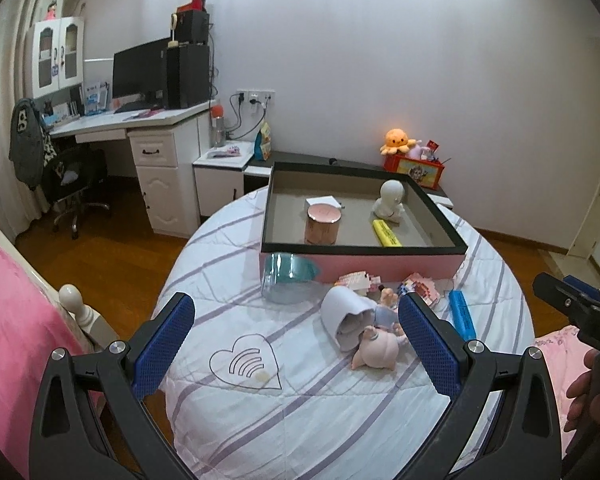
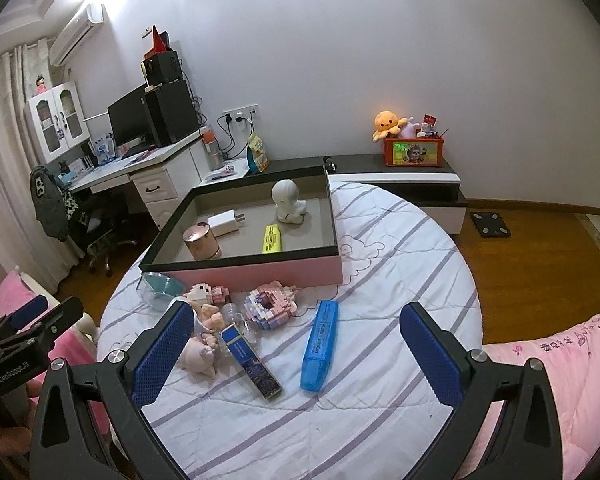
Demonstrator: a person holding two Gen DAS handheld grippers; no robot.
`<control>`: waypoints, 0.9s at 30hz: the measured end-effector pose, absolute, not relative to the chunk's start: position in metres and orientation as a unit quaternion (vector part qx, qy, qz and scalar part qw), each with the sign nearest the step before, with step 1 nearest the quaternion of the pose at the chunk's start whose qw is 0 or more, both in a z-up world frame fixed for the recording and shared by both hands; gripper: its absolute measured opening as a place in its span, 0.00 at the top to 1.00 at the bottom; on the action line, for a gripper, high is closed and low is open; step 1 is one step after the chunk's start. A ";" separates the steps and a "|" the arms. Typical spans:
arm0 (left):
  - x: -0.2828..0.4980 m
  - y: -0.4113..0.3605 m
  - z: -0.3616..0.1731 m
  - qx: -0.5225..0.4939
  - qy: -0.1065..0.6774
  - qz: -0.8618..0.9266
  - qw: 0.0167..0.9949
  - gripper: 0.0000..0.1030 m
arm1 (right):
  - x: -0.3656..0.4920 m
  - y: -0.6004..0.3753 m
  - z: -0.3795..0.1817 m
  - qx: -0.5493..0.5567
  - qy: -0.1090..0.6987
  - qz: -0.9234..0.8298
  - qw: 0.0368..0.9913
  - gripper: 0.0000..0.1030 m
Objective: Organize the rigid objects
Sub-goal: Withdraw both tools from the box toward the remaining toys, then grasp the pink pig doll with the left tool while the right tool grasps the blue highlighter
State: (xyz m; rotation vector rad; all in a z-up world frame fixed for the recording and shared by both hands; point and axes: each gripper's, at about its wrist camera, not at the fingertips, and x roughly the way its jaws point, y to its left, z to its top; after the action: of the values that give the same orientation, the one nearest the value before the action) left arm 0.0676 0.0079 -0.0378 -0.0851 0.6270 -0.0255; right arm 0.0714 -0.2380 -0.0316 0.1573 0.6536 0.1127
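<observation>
A pink box [image 1: 360,266] [image 2: 260,272] with a black rim stands on the round bed. It holds a rose-gold tin [image 1: 323,224] [image 2: 202,242], a white charger [image 2: 225,222], a white figurine [image 1: 391,201] [image 2: 287,202] and a yellow highlighter [image 1: 386,233] [image 2: 272,239]. In front lie a clear bowl [image 1: 286,278] [image 2: 158,287], pink block models [image 2: 270,306], a doll [image 1: 374,340] [image 2: 198,354], a dark blue flat box [image 2: 250,362] and a blue highlighter [image 2: 320,344] [image 1: 462,314]. My left gripper [image 1: 296,344] is open above the quilt near the doll. My right gripper [image 2: 296,354] is open above the dark blue flat box and the blue highlighter.
The bed's white quilt [image 1: 300,420] has purple stripes and a heart outline. A pink blanket [image 2: 560,380] lies at the right. A low cabinet [image 2: 400,184] with a red toy box stands by the wall, a desk and chair [image 1: 100,152] at the left. Wooden floor surrounds the bed.
</observation>
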 end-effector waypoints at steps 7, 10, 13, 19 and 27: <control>0.071 0.005 -0.058 -0.039 0.332 -0.012 0.942 0.00 | 0.076 -0.238 -0.043 0.073 0.337 0.057 0.937 0.00; 0.074 0.000 -0.071 -0.036 0.348 -0.017 0.936 0.00 | 0.082 -0.241 -0.056 0.072 0.356 0.054 0.930 0.00; 0.078 -0.010 -0.085 -0.034 0.365 -0.028 0.930 0.00 | 0.086 -0.243 -0.069 0.070 0.373 0.049 0.924 0.00; 0.088 -0.035 -0.105 -0.022 0.386 -0.043 0.921 0.00 | 0.096 -0.249 -0.095 0.072 0.403 0.047 0.911 0.00; 0.109 -0.063 -0.130 0.000 0.405 -0.035 0.914 0.00 | 0.118 -0.255 -0.118 0.072 0.430 0.059 0.898 0.01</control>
State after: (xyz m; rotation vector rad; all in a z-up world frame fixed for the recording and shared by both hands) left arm 0.1086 -0.0631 -0.1303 0.0009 0.8337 -0.0729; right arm 0.1181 -0.2551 -0.1183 0.1492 0.8907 0.1212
